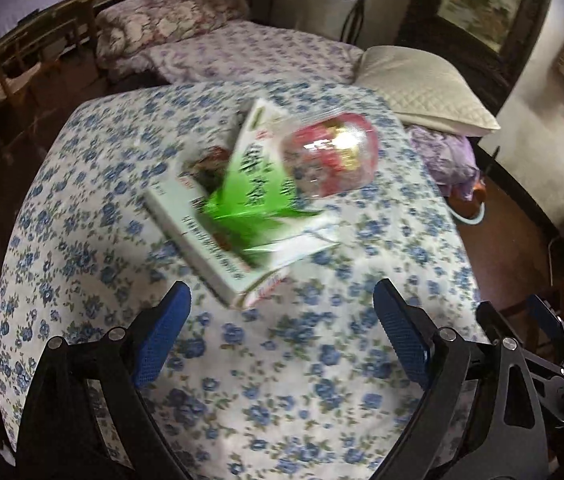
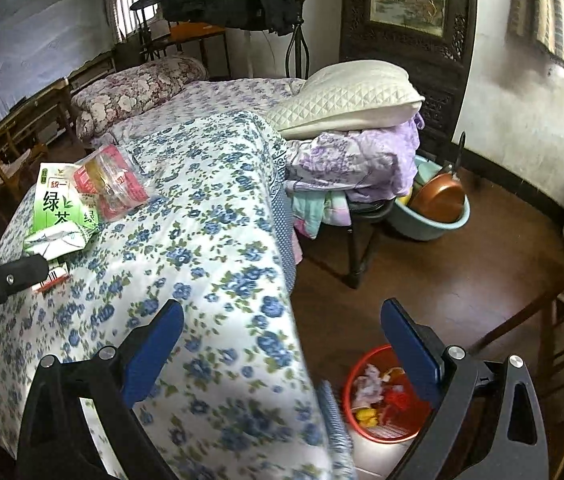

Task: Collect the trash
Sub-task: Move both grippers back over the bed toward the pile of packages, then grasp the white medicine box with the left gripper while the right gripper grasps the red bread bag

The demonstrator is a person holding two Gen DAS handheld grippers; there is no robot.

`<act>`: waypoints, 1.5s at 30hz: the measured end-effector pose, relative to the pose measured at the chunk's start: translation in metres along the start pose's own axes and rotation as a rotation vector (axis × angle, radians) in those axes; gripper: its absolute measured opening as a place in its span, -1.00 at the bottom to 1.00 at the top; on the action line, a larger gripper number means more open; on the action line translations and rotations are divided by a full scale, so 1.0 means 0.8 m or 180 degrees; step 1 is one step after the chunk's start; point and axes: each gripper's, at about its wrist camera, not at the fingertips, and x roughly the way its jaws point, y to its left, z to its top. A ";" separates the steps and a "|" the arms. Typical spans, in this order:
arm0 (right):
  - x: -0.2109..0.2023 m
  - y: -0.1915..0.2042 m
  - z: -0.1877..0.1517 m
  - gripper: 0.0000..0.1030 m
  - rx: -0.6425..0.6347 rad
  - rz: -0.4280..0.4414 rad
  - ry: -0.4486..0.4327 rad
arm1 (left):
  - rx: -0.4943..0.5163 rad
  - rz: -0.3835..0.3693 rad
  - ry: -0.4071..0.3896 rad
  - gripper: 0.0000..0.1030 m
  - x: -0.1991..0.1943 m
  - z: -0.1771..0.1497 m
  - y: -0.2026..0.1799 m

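Hovering over the flowered bedspread (image 1: 282, 380), the left gripper (image 1: 282, 320) has its blue fingers (image 1: 162, 332) spread wide apart with nothing between them. Just ahead of the fingertips lies the trash: a flat white box (image 1: 206, 240), a green tea carton (image 1: 258, 184) leaning across it, and a clear plastic package with red print (image 1: 328, 156) farthest out. All three touch or overlap in one small heap, probably gathered there so they can be taken in turn. The wide opening suits the box's near corner, which points into the gap.

The right gripper (image 2: 282, 344) is likewise open and empty, held past the bed's edge. Between and just beyond its fingers, down on the floor, sits a red wastebasket (image 2: 352, 376) already holding scraps; this looks like the drop point, so the hand seems parked over it. The heap lies well off to the left of those fingers.
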 end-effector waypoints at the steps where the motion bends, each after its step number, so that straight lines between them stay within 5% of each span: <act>1: 0.002 0.001 -0.002 0.88 0.0008 -0.0022 -0.0012 | 0.0007 0.0029 0.0025 0.73 0.003 -0.001 0.005; 20: 0.003 -0.004 -0.019 0.88 0.0005 0.0152 -0.0046 | -0.0260 0.0265 0.0248 0.70 0.059 0.012 0.018; 27: 0.004 -0.007 -0.021 0.88 -0.0042 0.0084 -0.0068 | 0.0034 0.0494 0.0131 0.00 0.060 0.017 0.006; 36: 0.002 -0.005 -0.020 0.88 -0.0050 0.0102 -0.0093 | -0.0115 0.0162 0.0045 -0.42 0.007 0.004 0.051; 42: 0.002 0.022 -0.002 0.88 -0.0201 0.0310 -0.0055 | -0.0169 0.0041 0.0130 -0.38 -0.002 -0.009 0.069; 45: 0.011 0.046 0.022 0.88 -0.0333 0.0482 -0.0003 | -0.0338 -0.0138 0.0212 -0.09 -0.001 -0.009 0.083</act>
